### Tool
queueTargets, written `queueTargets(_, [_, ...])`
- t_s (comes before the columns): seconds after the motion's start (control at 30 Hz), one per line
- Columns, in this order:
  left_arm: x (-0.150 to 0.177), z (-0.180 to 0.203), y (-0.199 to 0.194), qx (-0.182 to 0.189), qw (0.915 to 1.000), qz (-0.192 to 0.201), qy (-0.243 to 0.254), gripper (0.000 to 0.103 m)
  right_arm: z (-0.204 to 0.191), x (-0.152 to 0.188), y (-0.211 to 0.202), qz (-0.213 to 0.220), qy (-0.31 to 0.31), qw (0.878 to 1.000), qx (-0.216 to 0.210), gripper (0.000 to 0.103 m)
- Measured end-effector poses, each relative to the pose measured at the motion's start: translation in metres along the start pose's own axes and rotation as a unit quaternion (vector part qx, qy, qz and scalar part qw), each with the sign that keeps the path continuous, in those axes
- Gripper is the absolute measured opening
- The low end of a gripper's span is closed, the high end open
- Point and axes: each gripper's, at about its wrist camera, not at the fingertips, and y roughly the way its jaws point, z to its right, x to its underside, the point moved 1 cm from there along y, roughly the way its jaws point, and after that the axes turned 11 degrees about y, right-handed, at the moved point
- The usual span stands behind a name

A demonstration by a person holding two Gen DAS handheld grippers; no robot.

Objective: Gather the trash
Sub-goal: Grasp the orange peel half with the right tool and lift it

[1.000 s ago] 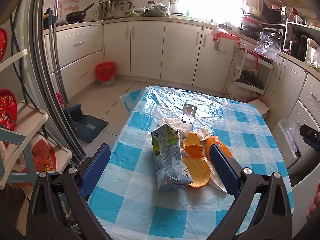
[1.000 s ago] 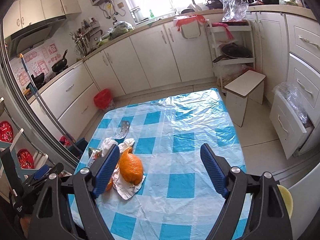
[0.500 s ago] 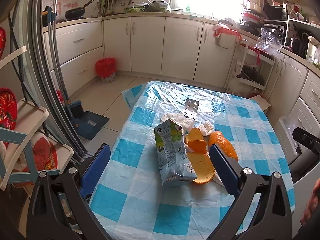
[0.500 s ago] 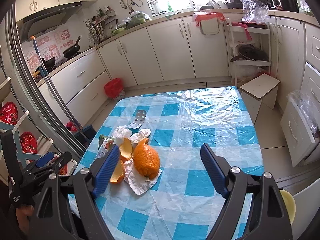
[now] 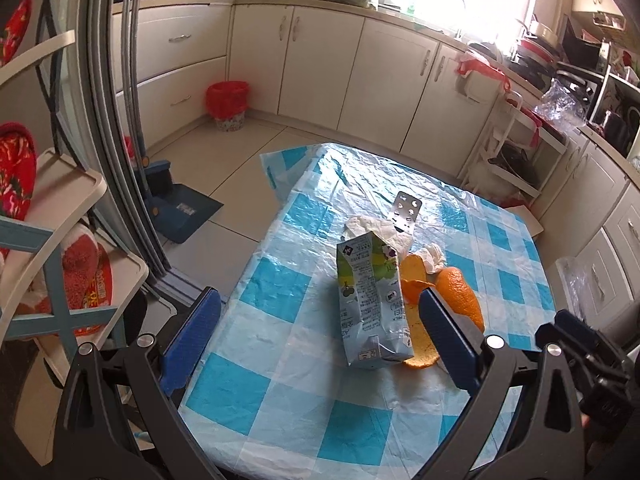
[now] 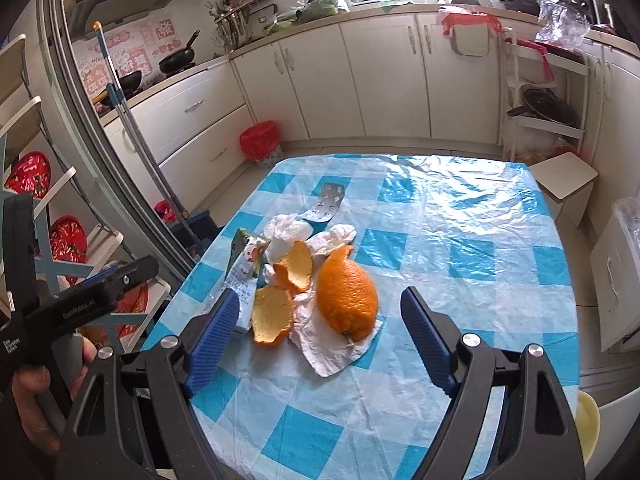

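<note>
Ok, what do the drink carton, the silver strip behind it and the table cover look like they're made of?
Drink carton: printed coated paperboard, by its creases and dented, crumpled body. Silver strip: looks like a foil blister pack, metallic with rows of round pockets. Table cover: thin glossy plastic sheet, probably; it wrinkles and throws window glare.

Bare tablecloth (image 6: 460,240) lies right of the peel (image 6: 347,294) and carton (image 5: 370,304).

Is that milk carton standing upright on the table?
No, the milk carton lies flat on its side on the checked tablecloth, next to the orange peels.
</note>
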Motion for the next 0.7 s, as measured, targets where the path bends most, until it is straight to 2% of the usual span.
queueTargets(0.1, [-0.002,-0.009,0.004,-0.001,0.9999,-0.004,-0.013,0.095,-0.013,0.008,0.024,-0.022,-0.017,1.000,-0.001,0.079])
queueTargets(0.23, [-0.003,-0.016,0.009,-0.002,0.9998,-0.010,-0.020,0.095,-0.026,0.014,0.053,-0.047,-0.036,0.998,0.000,0.064])
queueTargets(0.37, [-0.007,-0.020,0.016,-0.003,0.9995,-0.015,-0.026,0.095,-0.026,0.015,0.077,-0.062,-0.037,0.997,0.010,0.054])
queueTargets(0.47, [-0.010,-0.021,0.020,0.000,0.9994,-0.018,-0.031,0.095,-0.020,0.013,0.089,-0.076,-0.031,0.997,0.003,0.042])
queueTargets(0.5, [-0.011,-0.021,0.021,0.000,0.9993,-0.018,-0.031,0.095,-0.020,0.013,0.092,-0.081,-0.034,0.996,0.003,0.036])
queueTargets(0.57, [-0.013,-0.018,0.026,0.001,0.9994,-0.021,-0.028,0.095,-0.019,0.015,0.097,-0.090,-0.041,0.995,0.003,0.030])
queueTargets(0.63, [-0.015,-0.014,0.032,0.002,0.9994,-0.027,-0.021,0.095,-0.019,0.016,0.101,-0.099,-0.046,0.994,-0.001,0.016])
queueTargets(0.7, [-0.015,-0.008,0.039,0.004,0.9992,-0.036,-0.014,0.095,-0.019,0.017,0.101,-0.102,-0.051,0.993,-0.003,0.007])
